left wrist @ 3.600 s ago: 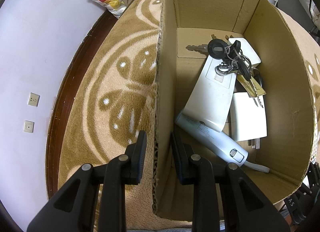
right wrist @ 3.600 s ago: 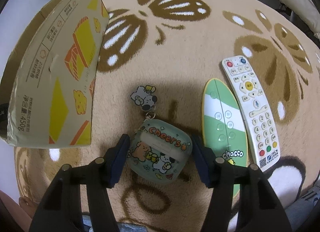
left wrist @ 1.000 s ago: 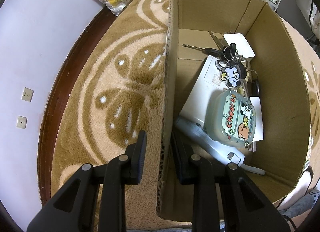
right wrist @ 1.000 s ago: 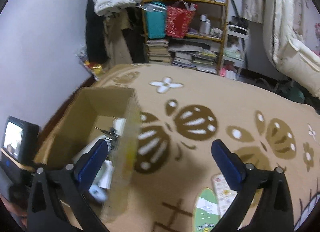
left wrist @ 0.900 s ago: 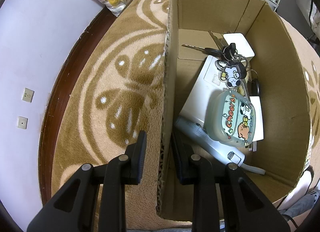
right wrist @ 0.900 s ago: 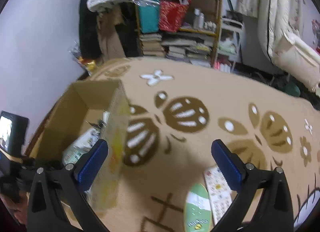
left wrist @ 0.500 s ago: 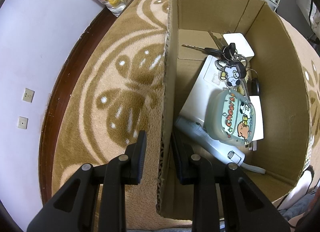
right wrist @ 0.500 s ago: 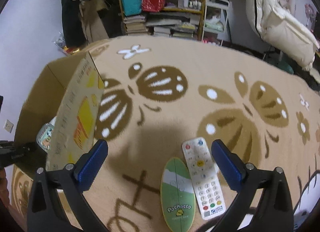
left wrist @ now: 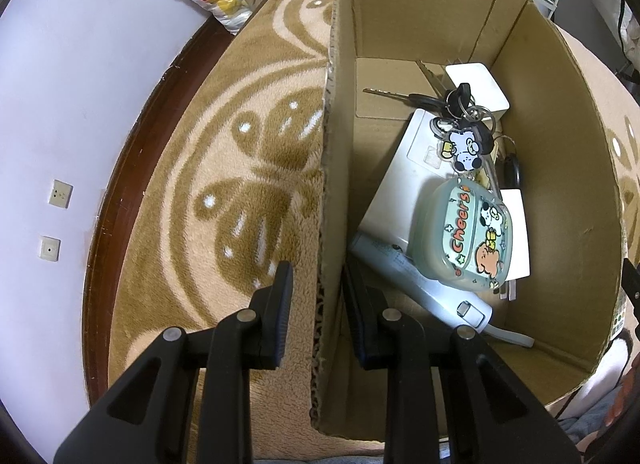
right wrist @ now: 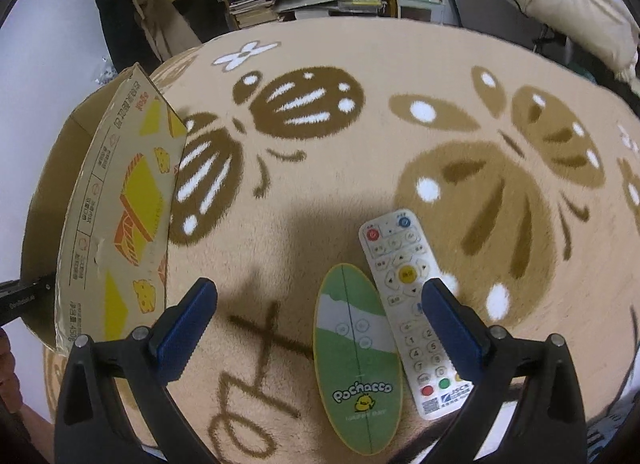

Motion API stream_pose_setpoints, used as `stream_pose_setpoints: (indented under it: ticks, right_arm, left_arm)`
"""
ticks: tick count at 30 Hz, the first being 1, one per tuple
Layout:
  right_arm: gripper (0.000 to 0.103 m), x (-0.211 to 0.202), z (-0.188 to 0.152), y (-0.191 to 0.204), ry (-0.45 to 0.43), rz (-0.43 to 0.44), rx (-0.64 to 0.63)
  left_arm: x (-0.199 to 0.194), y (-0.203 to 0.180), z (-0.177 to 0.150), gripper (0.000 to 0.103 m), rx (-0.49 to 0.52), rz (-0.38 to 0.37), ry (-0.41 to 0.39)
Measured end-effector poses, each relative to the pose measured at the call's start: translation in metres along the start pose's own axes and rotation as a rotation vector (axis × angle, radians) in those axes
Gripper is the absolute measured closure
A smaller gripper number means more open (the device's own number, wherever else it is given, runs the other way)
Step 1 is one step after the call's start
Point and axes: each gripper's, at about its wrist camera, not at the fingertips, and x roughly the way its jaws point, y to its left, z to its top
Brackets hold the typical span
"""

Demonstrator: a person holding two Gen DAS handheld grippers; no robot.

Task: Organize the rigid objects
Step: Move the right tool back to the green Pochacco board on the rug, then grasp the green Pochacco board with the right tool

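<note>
while the green pochacco remote (right wrist: 355,348) and the white remote control (right wrist: 412,296) lie side by side on the beige carpet (right wrist: 360,136), both sit between the widely spread blue pads of the right gripper (right wrist: 316,316), which is empty and touches neither; it points steeply down over them. the left gripper (left wrist: 316,296) pinches the near wall of the cardboard box (left wrist: 332,168), angled steeply down, with the cheers earbud case (left wrist: 464,236) and keys (left wrist: 448,100) inside
</note>
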Motion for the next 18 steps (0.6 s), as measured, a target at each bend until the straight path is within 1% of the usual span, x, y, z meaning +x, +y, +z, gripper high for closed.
stream_pose_setpoints:
  ticks: [1,3,5,11,14,18]
  right_arm:
    - [0.0,0.002,-0.001,-0.002,0.009,0.008,0.011]
    - [0.009,0.006,-0.003,-0.005,0.03,0.013,0.022]
    - [0.011,0.01,-0.005,-0.006,0.051,0.015,0.028]
    - [0.011,0.018,-0.008,-0.009,0.09,0.029,0.04]
    - [0.011,0.018,-0.009,-0.008,0.091,0.029,0.039]
    - [0.011,0.017,-0.009,-0.012,0.086,0.053,0.07]
  left_arm:
    - [0.0,0.0,0.0,0.077,0.0,0.0,0.0]
    - [0.0,0.0,0.0,0.077,0.0,0.0,0.0]
    - [0.0,0.0,0.0,0.077,0.001,0.001,0.0]
    - [0.0,0.0,0.0,0.077,0.002,0.001,-0.001]
    - [0.0,0.0,0.0,0.077,0.004,0.004,-0.001]
    - [0.0,0.0,-0.001,0.077,0.004,0.003,-0.001]
